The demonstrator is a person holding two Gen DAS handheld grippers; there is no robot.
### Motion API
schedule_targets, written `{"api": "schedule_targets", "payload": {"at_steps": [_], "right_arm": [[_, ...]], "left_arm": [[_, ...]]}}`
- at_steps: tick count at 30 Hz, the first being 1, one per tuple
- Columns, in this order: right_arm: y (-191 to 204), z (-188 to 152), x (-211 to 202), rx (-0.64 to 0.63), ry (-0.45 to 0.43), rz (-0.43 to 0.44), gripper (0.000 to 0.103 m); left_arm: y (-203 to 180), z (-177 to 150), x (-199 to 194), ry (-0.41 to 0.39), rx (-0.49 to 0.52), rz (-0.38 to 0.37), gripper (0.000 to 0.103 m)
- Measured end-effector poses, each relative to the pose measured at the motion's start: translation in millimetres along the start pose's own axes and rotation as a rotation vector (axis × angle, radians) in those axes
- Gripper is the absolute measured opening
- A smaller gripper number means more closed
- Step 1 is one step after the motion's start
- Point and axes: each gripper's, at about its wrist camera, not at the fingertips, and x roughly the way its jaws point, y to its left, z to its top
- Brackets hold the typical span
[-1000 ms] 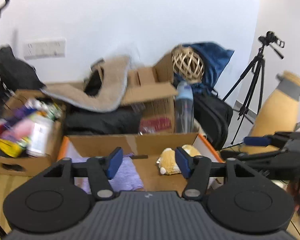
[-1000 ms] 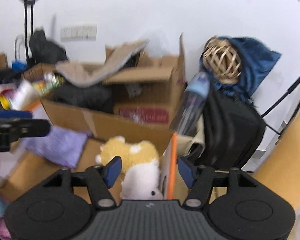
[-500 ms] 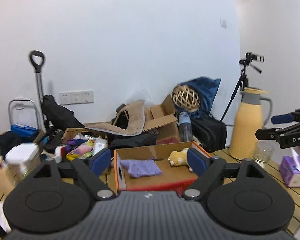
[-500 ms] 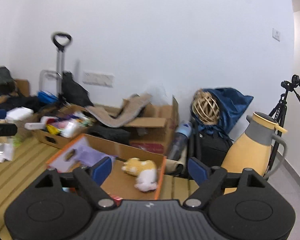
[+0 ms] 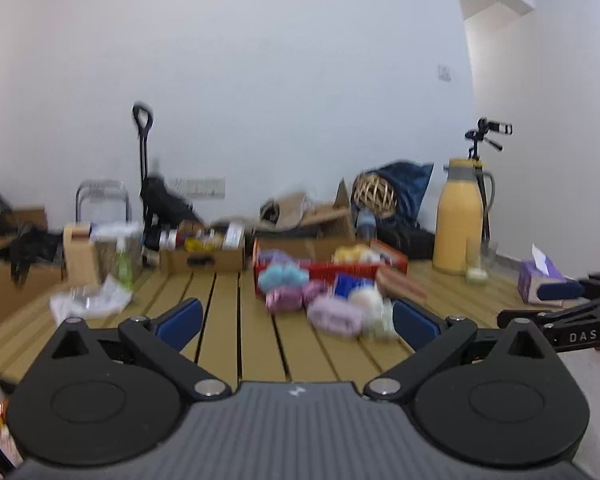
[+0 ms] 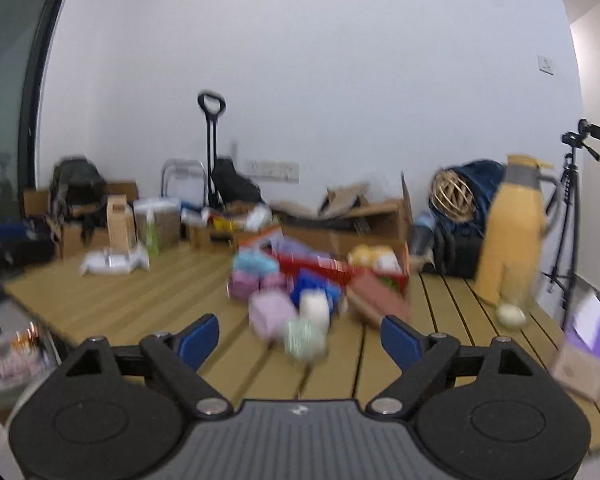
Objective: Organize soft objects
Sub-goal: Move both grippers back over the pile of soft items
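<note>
Both tongs pulled way back from the box point(image 5: 328, 270) vs half a sec earlier; a sec earlier they were right over it, nose-in on the plush point(image 5: 354, 254) and purple cloth point(image 5: 274, 258). Now whole worktop point(image 5: 228, 320) was in frame. Read: drop-off done, rigs resetting for next pick. Frames blurred, so they were moving fast.

Soft stuff status: plush + purple cloth sat inside the box at the back. Pile of soft bits lay loose on the worktop just in front of the box: teal fluffy one point(image 5: 282, 276), pink point(image 5: 284, 300), lilac point(image 5: 334, 316), white point(image 5: 366, 300), pale green point(image 6: 304, 338). Blue item point(image 6: 314, 286) in the mix too, can't tell what. So task maybe a third done, most still out.

Pose: left tongs point(image 5: 296, 322) low, level, aimed at the pile, jaws spread wide, nothing in them. Right tongs point(image 6: 298, 338) same, wide apart, empty, pale green one nearest. Right rig also visible at far right edge of left cam, ahead of the left one.
</note>
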Motion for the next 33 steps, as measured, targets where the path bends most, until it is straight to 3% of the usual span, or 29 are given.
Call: {"api": "schedule_targets", "payload": {"at_steps": [2,5,8,14,25,31,33], "right_arm": [[1,-15,-9,0.063,0.030,0.019,0.088],[6,-25,-13,0.107,0.061,0.046,0.088],[11,-22,-12,0.091,0.035,0.018,0.088],[5,-18,4,0.151,0.038,0.053,0.088],[-20,-8,86,0.208,0.098,0.068,0.087],[-49,13,137,0.205,0.061,0.030,0.084],[-64,19,151,0.230,0.064,0.013,0.084]], "left_arm": [[1,-3,3,0.031,0.000,-0.028,0.103],[-3,1,9,0.016,0.008,0.003,0.103],[-5,0,15,0.015,-0.006,-0.015,0.103],[-9,-12,44,0.080,-0.014,-0.029,0.103],[-20,-19,139,0.184,-0.004,-0.060,0.103],[-42,-16,215,0.232,-0.023,-0.161,0.103],[-57,-16,244,0.244,-0.008,-0.185,0.097]]}}
